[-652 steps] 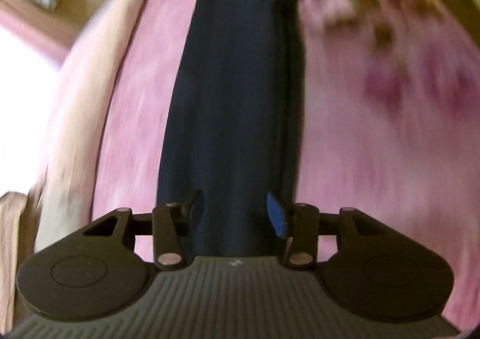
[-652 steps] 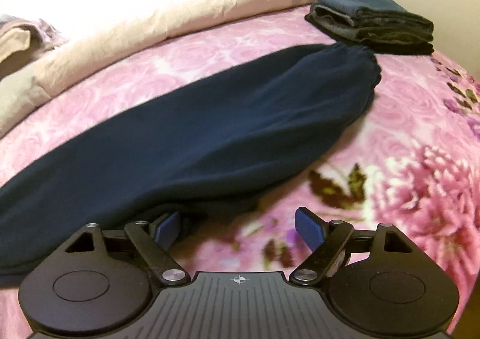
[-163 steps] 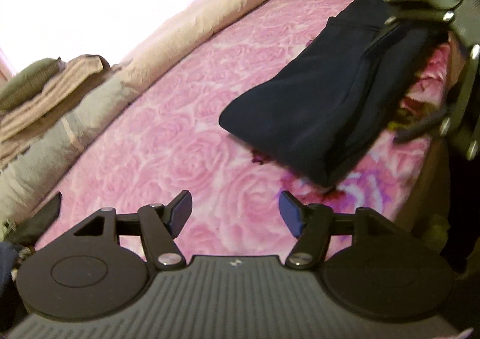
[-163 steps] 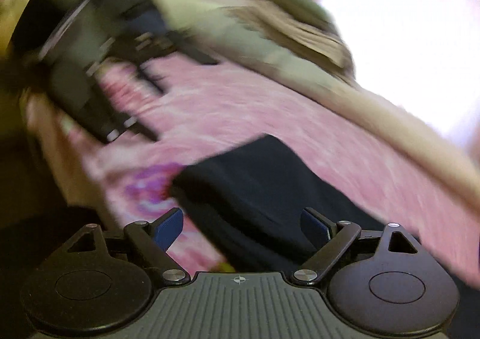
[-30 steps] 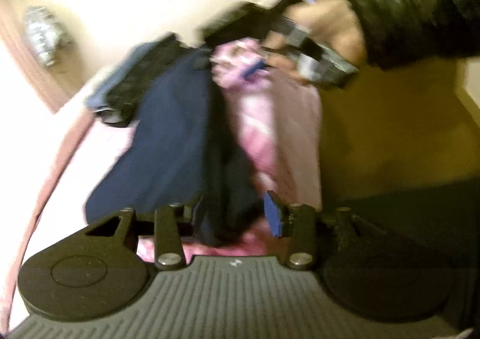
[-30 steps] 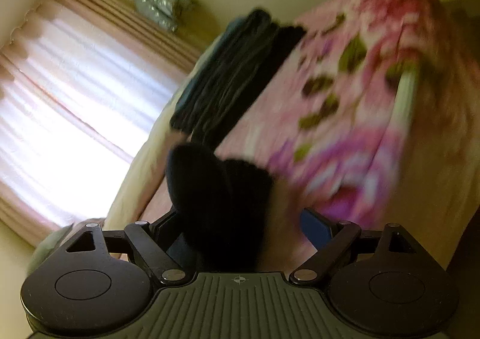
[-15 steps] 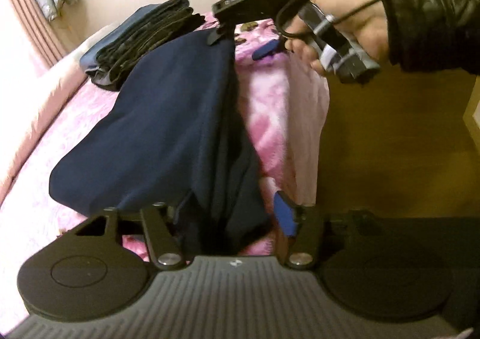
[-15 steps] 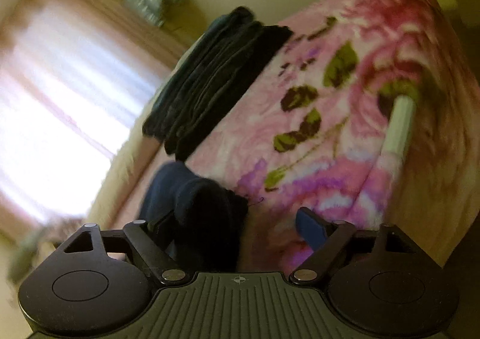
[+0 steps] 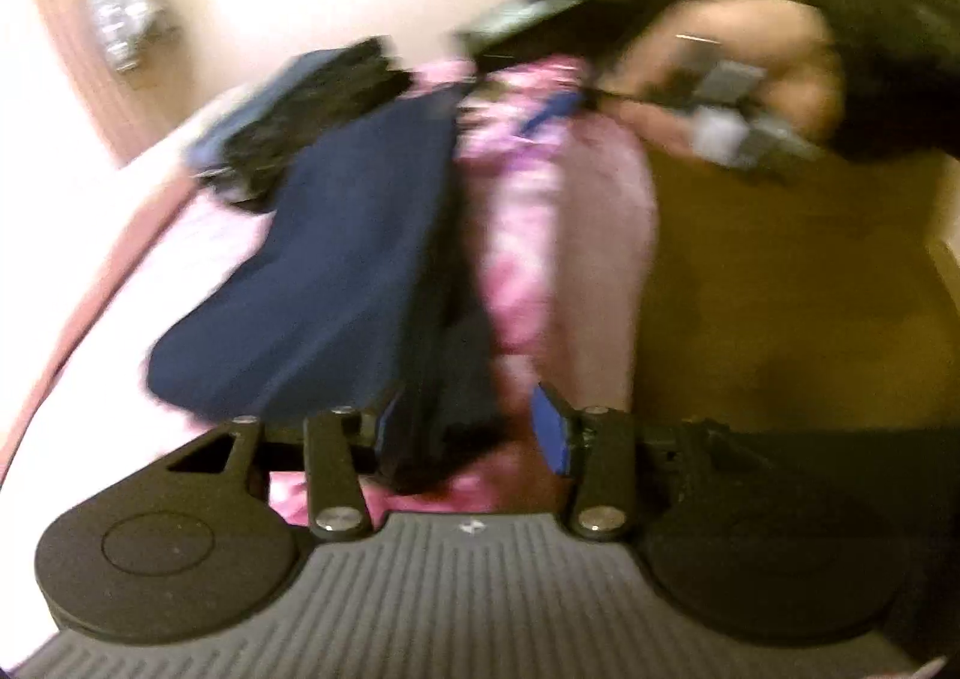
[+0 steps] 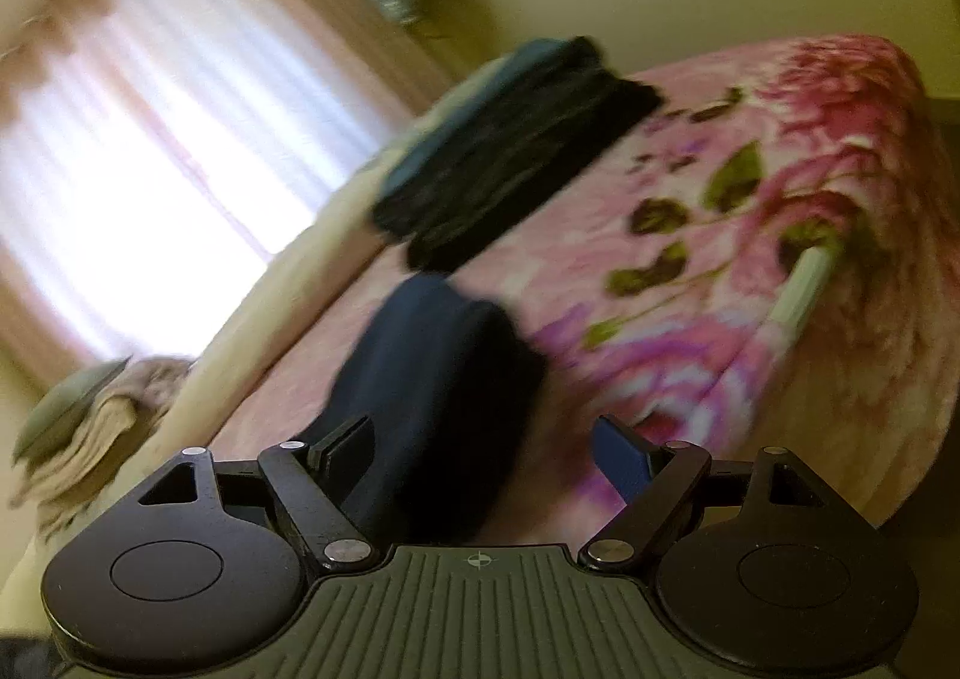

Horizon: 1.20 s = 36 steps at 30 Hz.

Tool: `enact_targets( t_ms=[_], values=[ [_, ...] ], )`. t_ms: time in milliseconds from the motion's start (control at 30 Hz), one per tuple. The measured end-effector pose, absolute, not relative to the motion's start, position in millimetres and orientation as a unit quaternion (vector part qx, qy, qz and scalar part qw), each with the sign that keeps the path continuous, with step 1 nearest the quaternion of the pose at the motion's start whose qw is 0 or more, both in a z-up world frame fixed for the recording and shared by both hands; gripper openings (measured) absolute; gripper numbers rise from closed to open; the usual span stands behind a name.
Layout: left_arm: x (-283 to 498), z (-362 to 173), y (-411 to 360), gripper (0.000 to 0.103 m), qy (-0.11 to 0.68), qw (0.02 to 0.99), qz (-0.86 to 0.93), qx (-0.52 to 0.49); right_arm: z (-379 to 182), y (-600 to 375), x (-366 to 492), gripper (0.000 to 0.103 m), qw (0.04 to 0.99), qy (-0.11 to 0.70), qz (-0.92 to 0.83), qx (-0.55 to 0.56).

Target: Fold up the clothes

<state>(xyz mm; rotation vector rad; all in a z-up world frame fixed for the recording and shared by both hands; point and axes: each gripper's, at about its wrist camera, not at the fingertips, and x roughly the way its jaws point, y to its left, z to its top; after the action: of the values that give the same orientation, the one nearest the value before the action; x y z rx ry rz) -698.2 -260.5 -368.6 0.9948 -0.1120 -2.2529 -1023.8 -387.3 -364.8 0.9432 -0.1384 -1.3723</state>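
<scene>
A folded navy garment (image 9: 336, 271) lies along the pink floral bed's edge, blurred by motion. My left gripper (image 9: 465, 430) is open around its near end; the cloth sits against the left finger, and pink blanket shows between it and the right pad. At the far end a person's hand (image 9: 738, 60) holds my right gripper, one of its blue pads (image 9: 552, 111) showing. In the right wrist view the right gripper (image 10: 480, 451) stands wide open. The garment's other end (image 10: 432, 367) bunches against its left finger, clear of the right one.
A stack of folded dark clothes (image 10: 510, 150) sits beyond the garment on the floral blanket (image 10: 750, 235). A cream rolled duvet (image 10: 258, 337) runs along the window side, with a beige and green pile (image 10: 90, 415) at its end. Brown floor (image 9: 780, 289) lies right of the bed.
Both views have swung and blurred. My left jaws have narrowed a little around the garment's near end. The right gripper stays wide open with the cloth at its left finger.
</scene>
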Motion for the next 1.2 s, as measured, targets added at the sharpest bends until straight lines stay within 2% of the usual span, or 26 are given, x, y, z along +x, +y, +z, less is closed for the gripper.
enact_targets(
  t_ms=[200,367,400,467,633,733,800,900,967,1067,1200],
  values=[
    [-696,-384,-289,0.048,0.015,0.348,-0.854,0.386,-375,-377,-995,0.083,0.69,-0.056,-0.566,0.448],
    [-713,-391,-271,0.052,-0.003,0.332,-0.857,0.395,-389,-377,-980,0.083,0.683,-0.055,-0.553,0.474],
    [-716,-392,-267,0.049,-0.004,0.326,-0.859,0.396,-392,-377,-976,0.083,0.682,-0.055,-0.55,0.479],
    [-720,-393,-263,0.033,0.006,0.297,-0.865,0.404,-394,-379,-974,0.083,0.682,-0.053,-0.547,0.482],
    [-708,-383,-253,0.032,-0.003,0.3,-0.872,0.386,-390,-382,-979,0.083,0.681,-0.051,-0.552,0.477],
    [-686,-371,-256,0.035,-0.014,0.327,-0.869,0.371,-383,-379,-975,0.083,0.691,-0.039,-0.552,0.465],
    [-671,-365,-265,0.044,-0.025,0.344,-0.861,0.374,-376,-376,-965,0.083,0.704,-0.018,-0.552,0.446],
    [-647,-361,-275,0.048,-0.046,0.376,-0.84,0.388,-366,-367,-944,0.083,0.722,0.021,-0.55,0.42],
    [-635,-361,-280,0.051,-0.053,0.387,-0.832,0.395,-371,-364,-932,0.083,0.716,0.026,-0.539,0.443],
    [-624,-359,-291,0.054,-0.065,0.396,-0.826,0.395,-391,-365,-923,0.083,0.686,0.0,-0.513,0.516],
    [-616,-362,-302,0.06,-0.113,0.392,-0.818,0.406,-399,-356,-910,0.083,0.666,-0.041,-0.506,0.548]
  ],
)
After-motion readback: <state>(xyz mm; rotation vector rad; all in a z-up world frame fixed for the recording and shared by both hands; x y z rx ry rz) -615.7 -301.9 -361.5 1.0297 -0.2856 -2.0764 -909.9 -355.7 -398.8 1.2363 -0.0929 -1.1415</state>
